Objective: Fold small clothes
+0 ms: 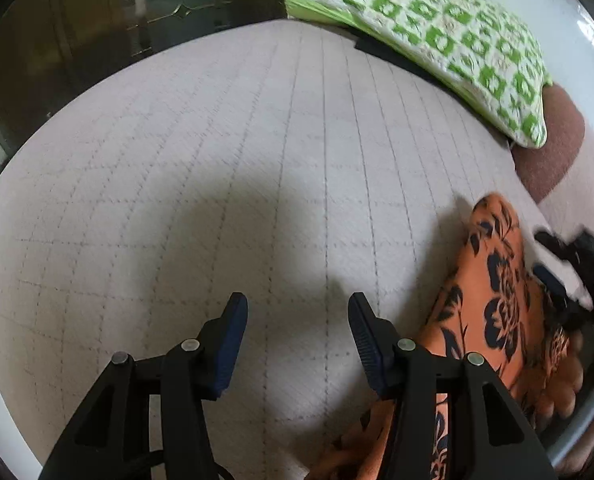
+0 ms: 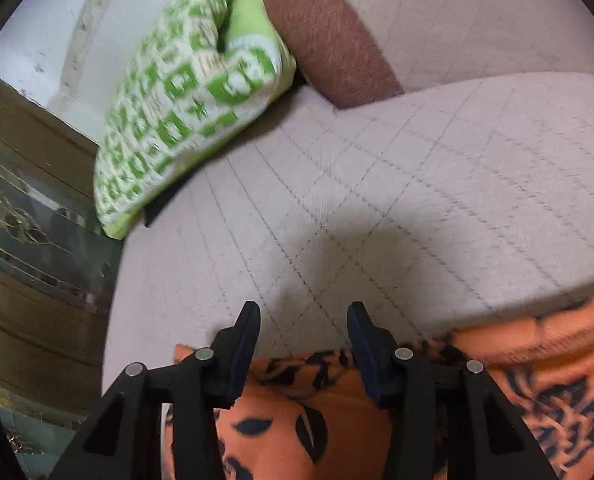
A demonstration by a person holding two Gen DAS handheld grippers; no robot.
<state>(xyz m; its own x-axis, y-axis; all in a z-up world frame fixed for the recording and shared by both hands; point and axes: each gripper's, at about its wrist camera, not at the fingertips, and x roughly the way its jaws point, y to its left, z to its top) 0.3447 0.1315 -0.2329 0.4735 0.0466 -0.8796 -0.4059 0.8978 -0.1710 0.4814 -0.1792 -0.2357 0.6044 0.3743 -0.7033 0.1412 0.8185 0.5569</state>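
Quilted pale bedding [image 1: 217,160] fills both views and is the work surface.

Nearest, in the left wrist view, my left claw [image 1: 297,308] stands about half open over bare quilt at lower centre, with nothing between the pads. The cloth [image 1: 497,300], orange with a dark flower print, lies to its right, running from the bottom edge up toward the middle right of the frame; that is its long axis as seen here. My right claw [image 1: 553,276] shows blurred at the far right edge, on the cloth's other side.

In the right wrist view, my right claw [image 2: 303,312] is also about half open and holds nothing I can see. The cloth [image 2: 297,420] lies under and behind its fingers, across the bottom of the frame, its edge just short of the tips.

Farther off: a green-checked pillow [image 2: 185,100] at upper left and a brown cushion [image 2: 321,32] beside it.

Judgement: the right claw is nearer the cloth; the left must travel rightward to reach an edge.
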